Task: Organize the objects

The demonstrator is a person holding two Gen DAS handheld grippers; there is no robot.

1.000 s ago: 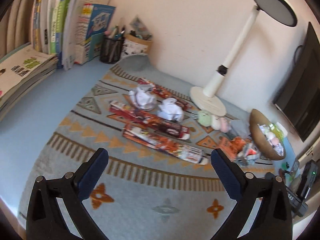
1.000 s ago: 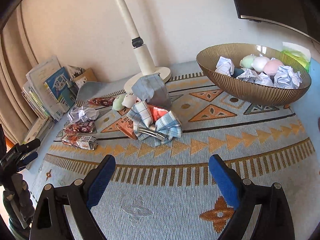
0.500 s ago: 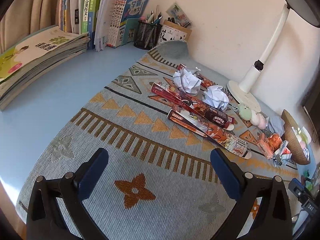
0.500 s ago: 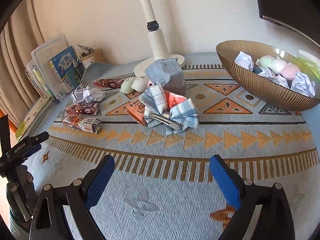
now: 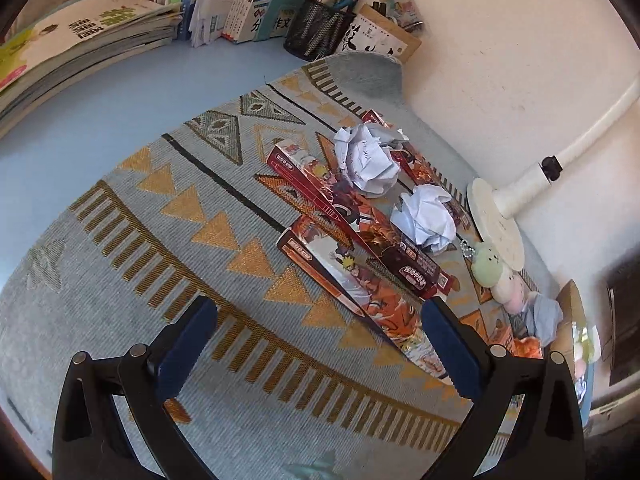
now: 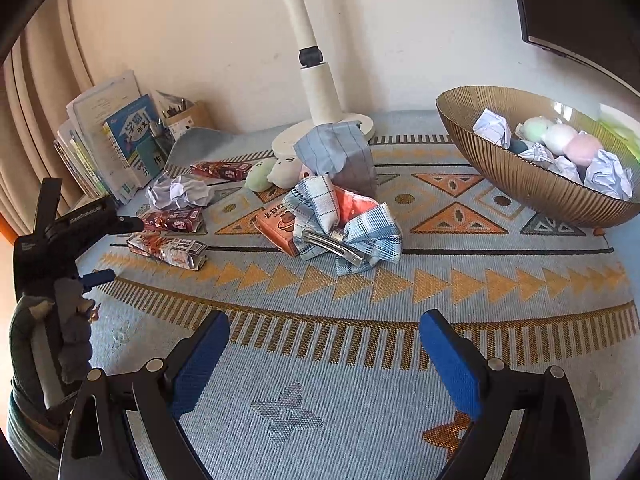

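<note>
Crumpled paper is what we worry about first: two paper balls (image 5: 366, 162) rest on top of the long printed boxes (image 5: 352, 216) on the woven mat (image 5: 168, 240), so a grab at either ball could drag a box along or nudge the other ball off toward the lamp base (image 5: 496, 224).

Our left gripper (image 5: 320, 344) hangs above the mat with its fingers spread wide and nothing between them; the nearest box lies just beside its right pad, and a careless descent could pin that box corner instead of the paper.

Our right gripper (image 6: 324, 356) is likewise spread and empty, well short of the plaid hair bow (image 6: 344, 232), which lies against an orange packet (image 6: 276, 220). The bow's metal clip may slip out of the pads if we pinch only cloth.

At the right stands the gold bowl (image 6: 516, 176), already holding paper balls and soft round toys; a drop near its sloping rim could roll back out.
</note>
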